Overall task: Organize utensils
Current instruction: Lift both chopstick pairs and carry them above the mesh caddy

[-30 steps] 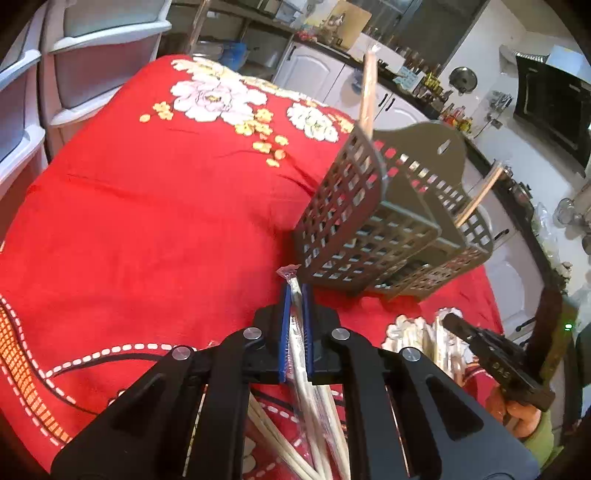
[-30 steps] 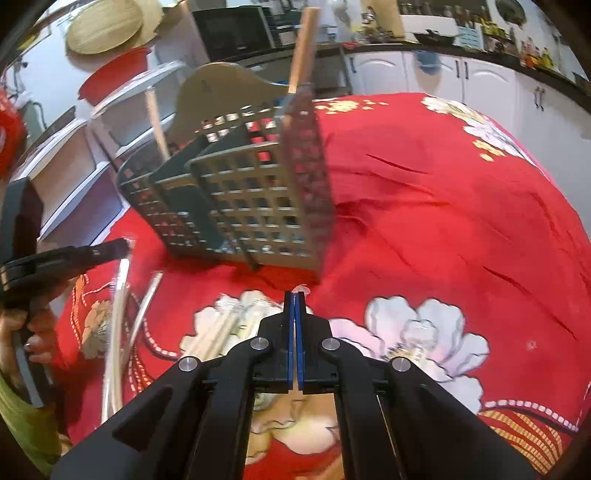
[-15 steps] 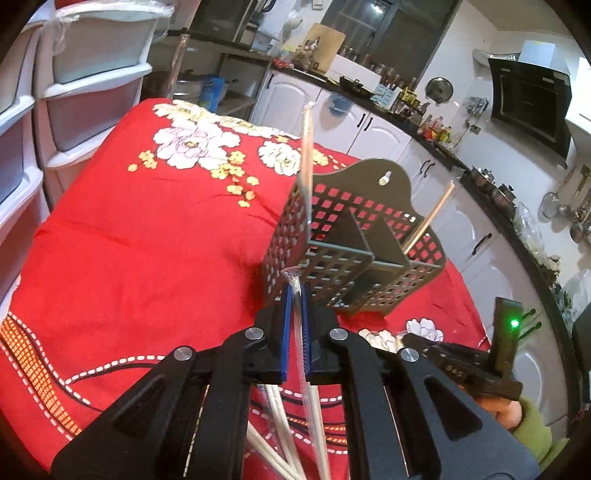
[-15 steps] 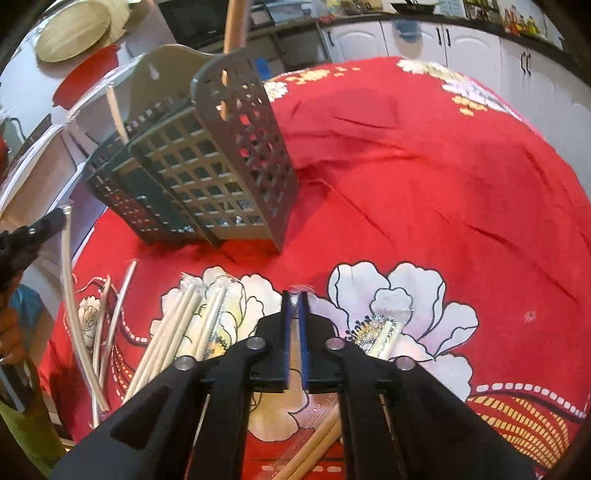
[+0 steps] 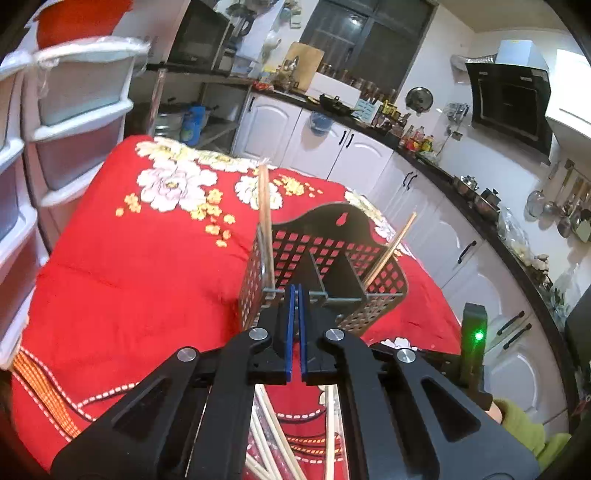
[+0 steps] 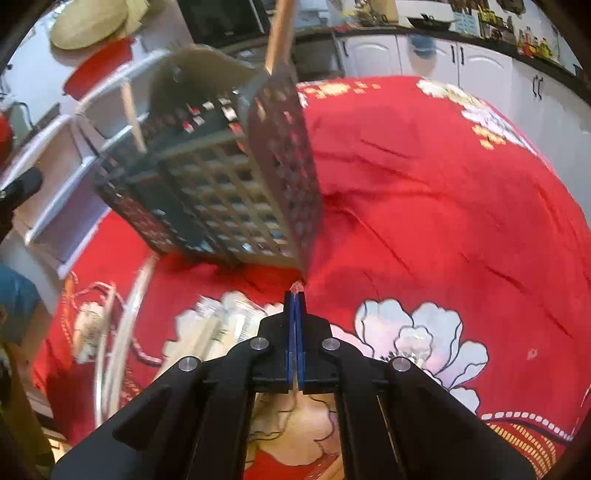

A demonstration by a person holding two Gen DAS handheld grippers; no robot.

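Red flowered cloth (image 5: pixel 147 280) covers a kitchen table, where a gray slotted basket (image 5: pixel 325 266) stands holding 2 chopsticks (image 5: pixel 266 225). More wrapped chopsticks (image 6: pixel 218 328) lie on the cloth just in front of it. Left gripper (image 5: pixel 296 295) is closed on a thin wrapper. Right gripper (image 6: pixel 294 295) is closed on a wrapper tip (image 6: pixel 296 286).

Right gripper (image 6: pixel 294 295): jaws closed on a thin clear wrapper tip. Grey lattice utensil basket (image 6: pixel 236 177): blurred, with a wooden stick (image 6: pixel 279 35) rising from its corner. Wrapped chopsticks (image 6: pixel 218 328): lying near the jaws. Red floral cloth (image 6: pixel 443 221): covers the bench.
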